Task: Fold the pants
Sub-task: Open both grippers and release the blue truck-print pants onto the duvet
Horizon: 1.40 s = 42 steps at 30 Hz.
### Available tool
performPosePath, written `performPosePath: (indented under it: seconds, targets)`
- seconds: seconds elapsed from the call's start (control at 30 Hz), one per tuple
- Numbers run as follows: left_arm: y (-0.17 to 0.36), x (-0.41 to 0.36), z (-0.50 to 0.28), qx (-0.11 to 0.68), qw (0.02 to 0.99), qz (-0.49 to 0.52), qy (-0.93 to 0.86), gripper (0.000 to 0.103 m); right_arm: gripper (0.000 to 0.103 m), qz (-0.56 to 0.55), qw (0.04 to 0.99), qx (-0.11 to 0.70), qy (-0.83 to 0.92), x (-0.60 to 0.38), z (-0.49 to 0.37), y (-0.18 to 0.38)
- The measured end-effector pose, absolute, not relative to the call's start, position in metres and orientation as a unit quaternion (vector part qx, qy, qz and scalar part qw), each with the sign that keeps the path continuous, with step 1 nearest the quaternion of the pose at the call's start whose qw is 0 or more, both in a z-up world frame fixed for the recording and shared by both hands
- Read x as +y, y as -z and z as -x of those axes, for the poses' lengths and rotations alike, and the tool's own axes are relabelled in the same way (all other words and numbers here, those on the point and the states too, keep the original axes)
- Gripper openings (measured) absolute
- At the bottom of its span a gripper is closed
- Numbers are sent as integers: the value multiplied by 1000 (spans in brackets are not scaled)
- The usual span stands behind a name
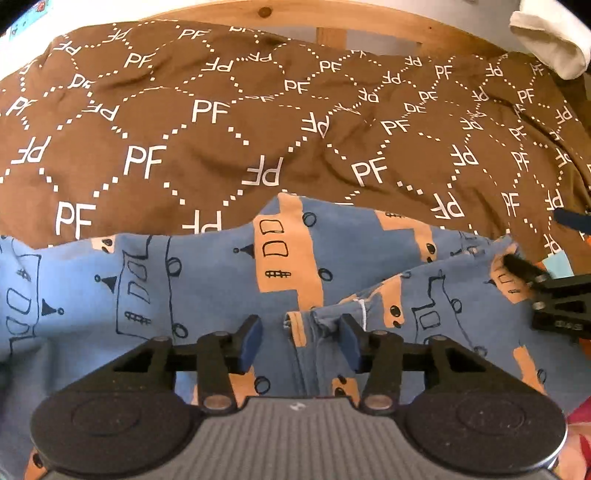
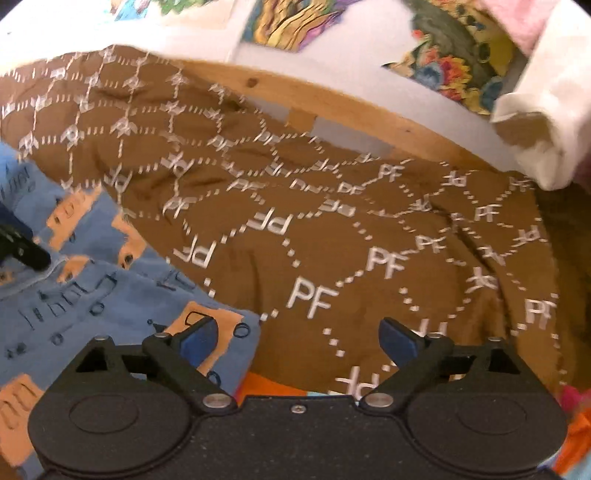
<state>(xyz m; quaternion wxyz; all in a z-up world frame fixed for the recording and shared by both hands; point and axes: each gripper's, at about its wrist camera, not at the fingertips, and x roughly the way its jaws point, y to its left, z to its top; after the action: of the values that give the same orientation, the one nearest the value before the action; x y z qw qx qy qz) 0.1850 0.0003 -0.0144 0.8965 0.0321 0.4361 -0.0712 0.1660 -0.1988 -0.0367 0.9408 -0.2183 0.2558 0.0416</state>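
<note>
Covering most of both views, a brown bedspread (image 1: pixel 221 147) printed with white "PF" letters and dotted diamond lines lies rumpled on a bed with a pale wooden frame (image 1: pixel 369 22). Only the right wrist view shows the colourful posters (image 2: pixel 454 48) on the white wall behind; it is also blurred on its left side, while the left wrist view is sharp. A white cloth (image 1: pixel 550 40) hangs at the upper right in both. On the bedspread lie the pants (image 1: pixel 207 280), soft blue fabric with orange blocks and black line-drawn trains, creased and partly folded over. The left view shows their seam and a white thread loop between the fingers; the right view catches only their edge. The left claw (image 1: pixel 301 338) stands about half open over that seam, gripping nothing. The right claw (image 2: pixel 297 338) stands wide open and empty above the bedspread, beside the pants' edge.
</note>
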Motion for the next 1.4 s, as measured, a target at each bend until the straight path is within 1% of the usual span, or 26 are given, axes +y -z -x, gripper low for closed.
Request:
performPosePath:
  seconds: [0.03, 0.1, 0.17, 0.2, 0.23, 0.3, 0.37, 0.5, 0.57, 0.63, 0.73, 0.87, 0.93, 1.03, 1.13, 1.23, 1.4]
  targets:
    - [15, 1, -184, 434, 897, -33, 74, 53, 98, 214, 941, 259, -39, -202, -169, 42]
    - [15, 2, -183, 431, 899, -32, 74, 54, 101, 189, 947, 259, -25, -212, -171, 43]
    - [12, 1, -180, 430, 899, -37, 69, 55, 101, 183, 949, 256, -6, -219, -169, 38]
    - [9, 2, -176, 429, 901, -34, 62, 56, 98, 181, 951, 253, 0, -222, -165, 33]
    - [4, 2, -171, 425, 903, -26, 56, 58, 97, 175, 953, 248, -2, -225, -159, 26]
    - [-3, 6, -153, 413, 908, -9, 77, 70, 98, 158, 956, 245, -19, -226, -142, 14]
    - [-6, 3, -134, 403, 909, -20, 100, 76, 99, 162, 951, 256, -54, -217, -124, 9]
    - [18, -13, -106, 417, 898, -108, 90, 76, 102, 266, 926, 249, -96, -196, -81, 24]
    - [24, -9, -99, 404, 905, -97, 89, 77, 102, 302, 918, 243, -89, -198, -71, 38]
    - [25, -5, -100, 406, 906, -81, 87, 79, 102, 301, 919, 238, -95, -206, -69, 45]
    - [21, 4, -102, 412, 904, -67, 91, 80, 102, 272, 924, 253, -91, -215, -74, 34]
    - [3, 14, -100, 384, 918, -59, 79, 80, 102, 247, 942, 212, -76, -220, -63, 22]
    - [0, 15, -107, 370, 925, -61, 58, 80, 102, 258, 944, 187, -92, -211, -73, 17]
    - [7, 18, -128, 395, 917, -43, 29, 80, 102, 271, 940, 171, -121, -191, -104, 13]
    - [19, 23, -129, 413, 910, -34, 6, 80, 102, 250, 934, 187, -172, -167, -143, 9]
    - [26, 27, -121, 398, 917, -39, 4, 80, 102, 233, 927, 194, -223, -145, -170, 7]
    - [26, 25, -123, 403, 914, -41, 2, 82, 102, 279, 901, 227, -242, -107, -193, 30]
